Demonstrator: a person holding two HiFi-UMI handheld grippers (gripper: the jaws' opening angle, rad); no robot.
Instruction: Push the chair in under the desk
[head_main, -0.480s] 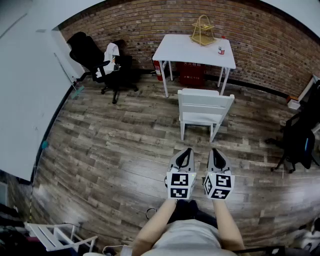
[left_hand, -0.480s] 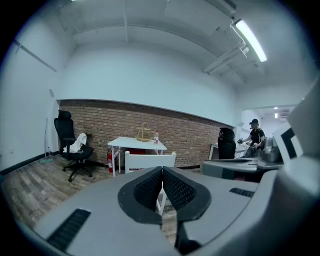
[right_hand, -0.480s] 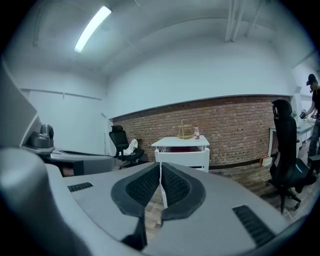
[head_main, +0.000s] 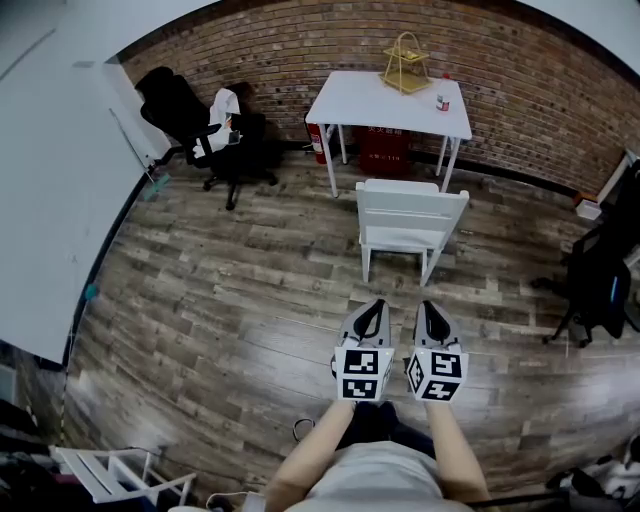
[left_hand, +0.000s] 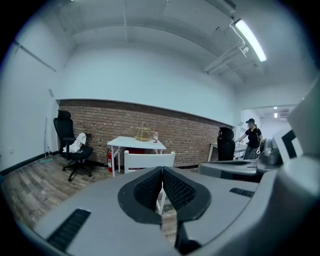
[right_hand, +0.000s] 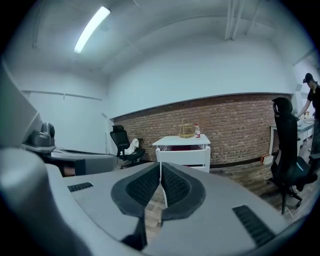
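Observation:
A white wooden chair (head_main: 408, 222) stands on the plank floor, its back toward me, a short way out from the white desk (head_main: 392, 100) at the brick wall. The same chair (left_hand: 149, 160) and desk (left_hand: 136, 143) show straight ahead in the left gripper view. In the right gripper view the chair (right_hand: 184, 156) stands in front of the desk (right_hand: 182, 141). My left gripper (head_main: 375, 306) and right gripper (head_main: 429, 307) hang side by side, both shut and empty, a step short of the chair and not touching it.
A wire basket (head_main: 405, 62) and a small bottle (head_main: 442, 100) sit on the desk. A black office chair (head_main: 200, 130) stands at the left wall, another black chair (head_main: 598, 280) at the right. A red extinguisher (head_main: 317, 140) leans beside the desk leg. A person (left_hand: 251, 139) stands far right.

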